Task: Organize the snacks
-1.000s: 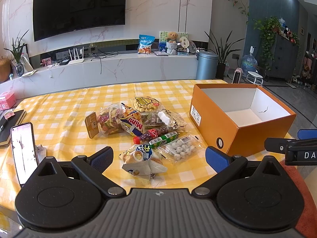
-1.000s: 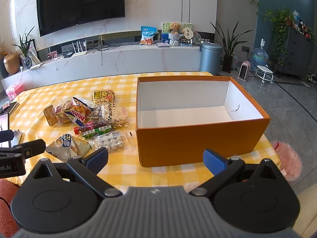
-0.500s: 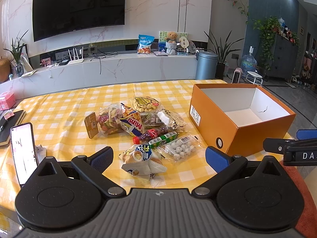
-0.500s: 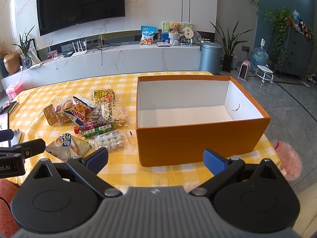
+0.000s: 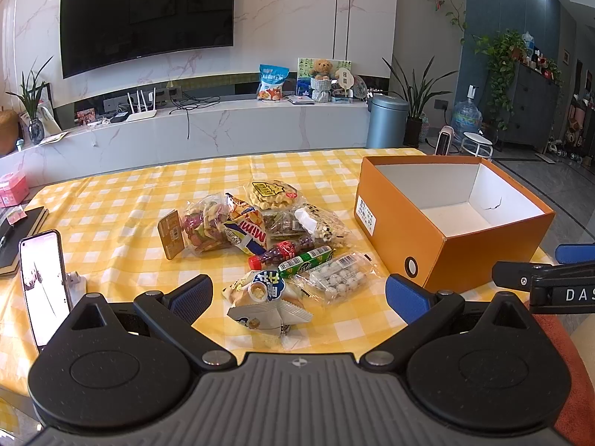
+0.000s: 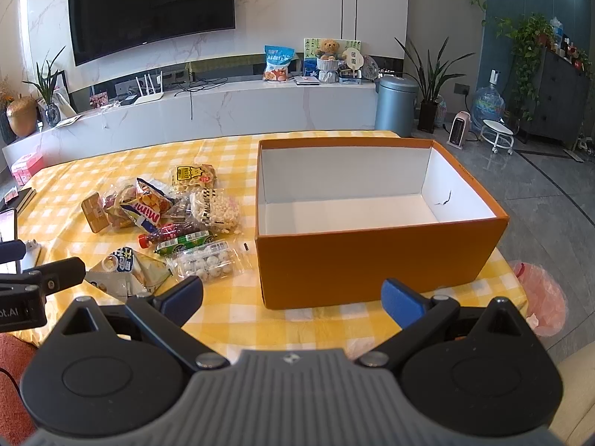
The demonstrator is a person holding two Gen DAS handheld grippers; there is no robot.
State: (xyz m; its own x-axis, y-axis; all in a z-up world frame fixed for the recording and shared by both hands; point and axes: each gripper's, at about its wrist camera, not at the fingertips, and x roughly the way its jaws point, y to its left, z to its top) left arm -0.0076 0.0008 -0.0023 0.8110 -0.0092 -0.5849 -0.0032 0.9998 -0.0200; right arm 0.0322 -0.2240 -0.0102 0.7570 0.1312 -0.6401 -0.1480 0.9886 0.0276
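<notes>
A pile of snack packets point(image 5: 260, 234) lies on the yellow checked tablecloth point(image 5: 111, 223), left of an open orange box point(image 5: 446, 252) with a bare white inside. My left gripper point(image 5: 297, 297) hovers open at the near table edge, a white-blue packet point(image 5: 260, 301) lying just beyond its fingertips. In the right wrist view the same pile point(image 6: 167, 223) sits left of the orange box point(image 6: 372, 260). My right gripper point(image 6: 292, 297) is open in front of the box's near wall, holding nothing.
A phone on a stand point(image 5: 42, 282) rises at the near left, with dark notebooks point(image 5: 18, 234) and a pink box point(image 5: 13, 187) behind it. A pink bag point(image 6: 539, 301) hangs off the table's right side. A marble TV console runs along the far wall.
</notes>
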